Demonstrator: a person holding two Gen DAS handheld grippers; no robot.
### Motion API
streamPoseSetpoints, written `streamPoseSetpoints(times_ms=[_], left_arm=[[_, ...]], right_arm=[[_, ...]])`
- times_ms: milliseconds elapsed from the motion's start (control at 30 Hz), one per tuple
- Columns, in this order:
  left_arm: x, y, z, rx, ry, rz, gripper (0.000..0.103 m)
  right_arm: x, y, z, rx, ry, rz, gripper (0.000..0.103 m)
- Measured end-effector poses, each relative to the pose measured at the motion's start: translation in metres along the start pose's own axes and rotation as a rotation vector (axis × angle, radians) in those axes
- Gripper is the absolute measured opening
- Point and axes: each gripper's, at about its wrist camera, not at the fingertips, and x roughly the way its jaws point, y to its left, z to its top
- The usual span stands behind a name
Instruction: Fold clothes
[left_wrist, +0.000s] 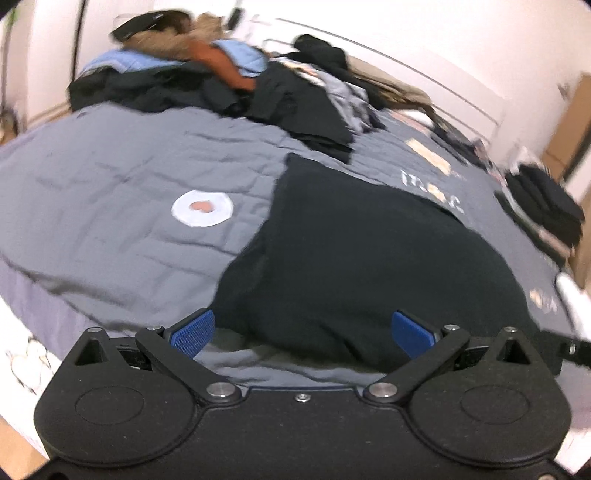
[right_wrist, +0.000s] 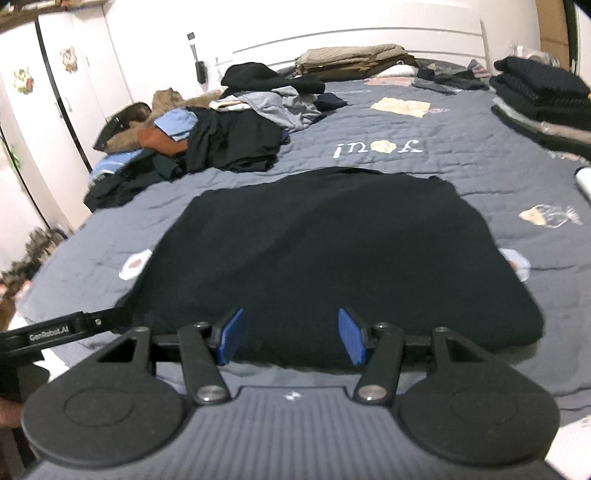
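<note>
1. Centrally, a black garment (right_wrist: 332, 251) lies spread flat on the grey quilt (right_wrist: 480, 122) of a bed, near the bed's front edge; its near hem sits just ahead of both tools.
2. Left gripper (left_wrist: 303, 334) hovers over the garment's near left corner; its blue pads (left_wrist: 194, 332) stand wide apart with nothing pinched between them, so it is released; the cloth shows below the gap, but whether a pad touches it cannot be told.
3. Right gripper (right_wrist: 291, 339) hangs above the near hem of the garment; its blue fingers (right_wrist: 231, 339) are parted and grasp nothing; the black fabric fills the view between them.
4. In the left wrist view the picture is blurred; a white round patch (left_wrist: 202, 209) with a pinkish mark sits on the quilt just left of the garment.
5. A heap of unfolded clothes (right_wrist: 207, 144), dark, light blue, grey and rust, lies at the far left of the bed, well apart from the garment.
6. A stack of folded dark clothes (right_wrist: 539, 96) rests at the far right edge; folded tan items (right_wrist: 351, 59) lie by the white headboard (right_wrist: 369, 37).
7. White lettering (right_wrist: 376, 147) is stitched on the quilt beyond the garment; a white wardrobe (right_wrist: 55, 92) stands to the left of the bed.
</note>
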Motion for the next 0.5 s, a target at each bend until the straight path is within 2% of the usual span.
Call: streamPoseSetpoints(times_ms=[167, 300, 500], left_arm=[[0.008, 0.029, 0.003, -0.194, -0.008, -0.05, 0.103], [0.018, 0.049, 0.001, -0.33, -0.008, -0.083, 0.103], [0.032, 0.056, -0.006, -0.389, 0.003, -0.07, 0.103]], right_arm=[[0.019, -0.004, 0.006, 0.03, -0.004, 0.032, 0.056], [0.032, 0.0, 0.012, -0.009, -0.023, 0.047, 0.056], [0.048, -0.005, 0.012, -0.015, -0.046, 0.079, 0.056]])
